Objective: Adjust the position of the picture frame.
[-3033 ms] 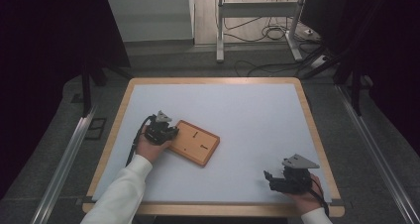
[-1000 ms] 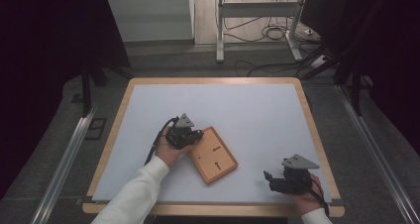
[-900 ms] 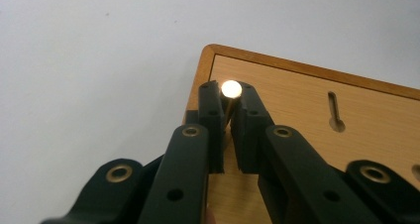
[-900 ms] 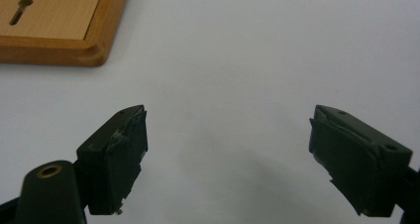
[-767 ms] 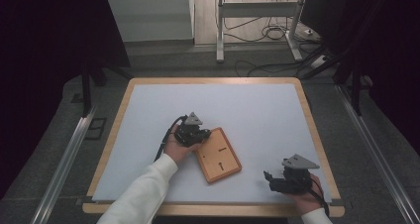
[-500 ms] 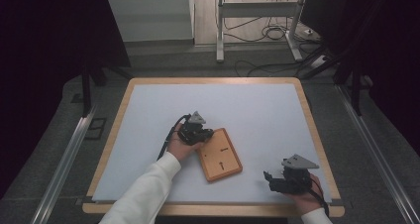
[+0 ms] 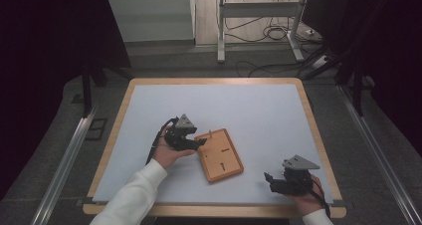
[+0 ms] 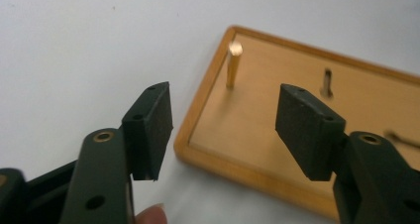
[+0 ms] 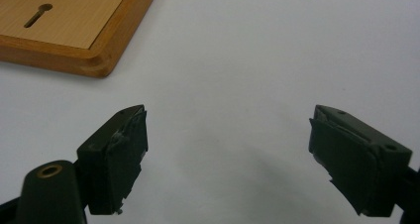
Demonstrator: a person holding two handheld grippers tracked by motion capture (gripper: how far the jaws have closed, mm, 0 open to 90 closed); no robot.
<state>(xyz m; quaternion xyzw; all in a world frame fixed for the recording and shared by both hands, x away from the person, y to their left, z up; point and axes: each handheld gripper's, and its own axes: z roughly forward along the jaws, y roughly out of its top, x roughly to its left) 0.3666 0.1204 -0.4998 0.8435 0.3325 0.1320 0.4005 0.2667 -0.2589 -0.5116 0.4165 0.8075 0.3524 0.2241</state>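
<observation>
High view first: a shallow wooden tray (image 7: 220,156) lies flat on the pale table mat (image 7: 249,110), a little toward the person's side of the middle and turned at an angle to the table's edges. It has a raised rim, two dark slots in its floor and a thin wooden peg (image 8: 233,65) standing upright near one corner. I can make out no label or writing on it.

Left gripper (image 7: 195,143) sits just beside the tray's left edge, held by the person's left hand (image 7: 168,153) in a white sleeve. In the left gripper view its jaws stand moderately wide apart with nothing between the pads; the tray's near corner and the peg lie just past them, one jaw over the bare mat and the other over the tray. Whether a jaw touches the rim I cannot tell.

Right gripper (image 7: 271,181) rests near the table's front right corner, well apart from the tray. In the right gripper view its jaws are spread wide over bare mat, empty, with a corner of the tray off at the upper left.
</observation>
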